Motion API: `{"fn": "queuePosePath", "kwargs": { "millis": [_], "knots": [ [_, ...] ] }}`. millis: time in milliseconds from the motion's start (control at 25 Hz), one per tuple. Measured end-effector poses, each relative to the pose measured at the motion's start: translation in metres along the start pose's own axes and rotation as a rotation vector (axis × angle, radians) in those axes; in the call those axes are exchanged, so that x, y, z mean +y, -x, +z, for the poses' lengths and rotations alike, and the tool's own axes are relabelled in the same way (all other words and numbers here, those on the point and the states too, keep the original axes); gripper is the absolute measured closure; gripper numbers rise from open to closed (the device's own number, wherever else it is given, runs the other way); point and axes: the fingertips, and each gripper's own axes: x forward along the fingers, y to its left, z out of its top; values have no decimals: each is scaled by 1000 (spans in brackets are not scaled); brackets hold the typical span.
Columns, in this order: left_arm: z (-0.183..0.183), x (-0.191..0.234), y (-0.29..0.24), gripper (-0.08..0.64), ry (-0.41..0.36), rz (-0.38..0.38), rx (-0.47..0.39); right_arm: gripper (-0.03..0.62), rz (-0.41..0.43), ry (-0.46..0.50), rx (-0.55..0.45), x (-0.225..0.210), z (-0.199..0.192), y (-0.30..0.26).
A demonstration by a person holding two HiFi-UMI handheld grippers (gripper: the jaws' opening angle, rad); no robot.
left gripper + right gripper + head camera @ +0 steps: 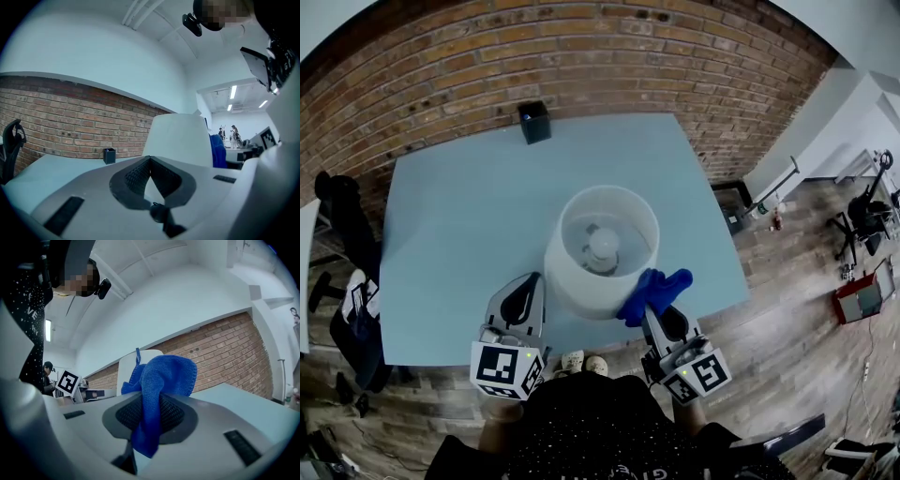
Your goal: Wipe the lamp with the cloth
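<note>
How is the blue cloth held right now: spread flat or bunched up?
Bunched up. The cloth is pinched between the right gripper's shut jaws, folds bulging above them and a tail hanging below.

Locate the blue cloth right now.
Head view: the blue cloth is clamped in the right gripper, at the white lamp shade's near-right side, over the table's front edge.

Table [459, 216]: lamp [572, 281] (white), black box [533, 122]

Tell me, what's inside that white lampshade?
A round white bulb sits at the centre of the lampshade. Whatever holds it up, stem or base, is hidden below the shade.
</note>
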Motion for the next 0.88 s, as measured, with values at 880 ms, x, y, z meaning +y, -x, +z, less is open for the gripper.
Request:
{"fn": "queuePosePath", "kwargs": {
  "millis": [880],
  "knots": [
    [48, 23, -22, 552, -63, 24, -102, 515, -169, 129, -54, -71, 65, -15]
  ]
}}
